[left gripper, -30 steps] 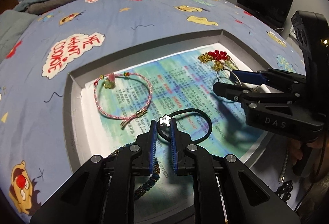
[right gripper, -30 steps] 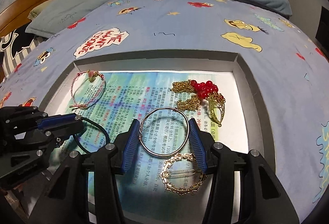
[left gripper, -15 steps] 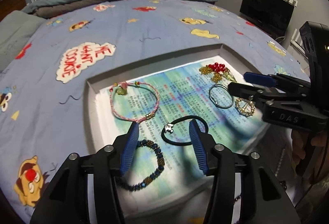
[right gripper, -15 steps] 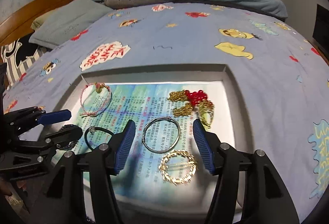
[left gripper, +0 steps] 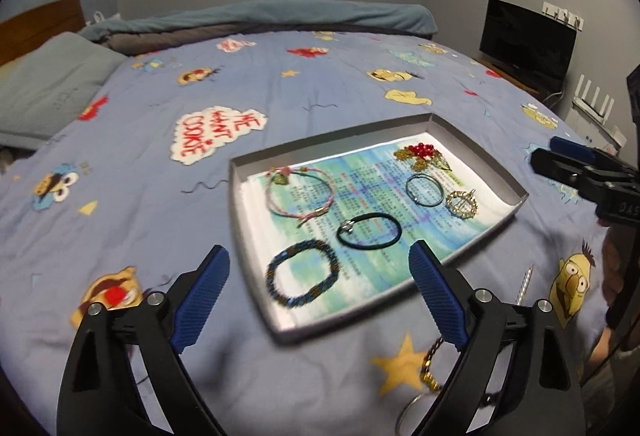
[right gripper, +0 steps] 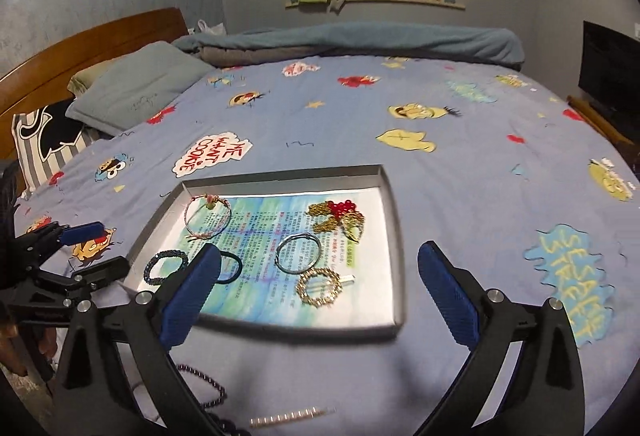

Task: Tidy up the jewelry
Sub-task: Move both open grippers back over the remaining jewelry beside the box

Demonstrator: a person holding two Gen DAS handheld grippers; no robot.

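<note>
Grey tray (right gripper: 394, 236) on the bed is holding light bracelets; a stiff beaded strip (right gripper: 292, 416) is lying outside, best pinched mid-length, while left tongs (left gripper: 320, 300) and right tongs (right gripper: 320, 296) are opening, empty

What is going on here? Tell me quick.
A person is sorting jewelry into a tray on a bed, with a tool in each hand. The left tool and right tool are both opening with nothing between their fingers. In the tray lie a pink bracelet, a beaded bracelet, a black hair tie, a metal ring and a gold clip. A few pieces are not yet in it.
</note>
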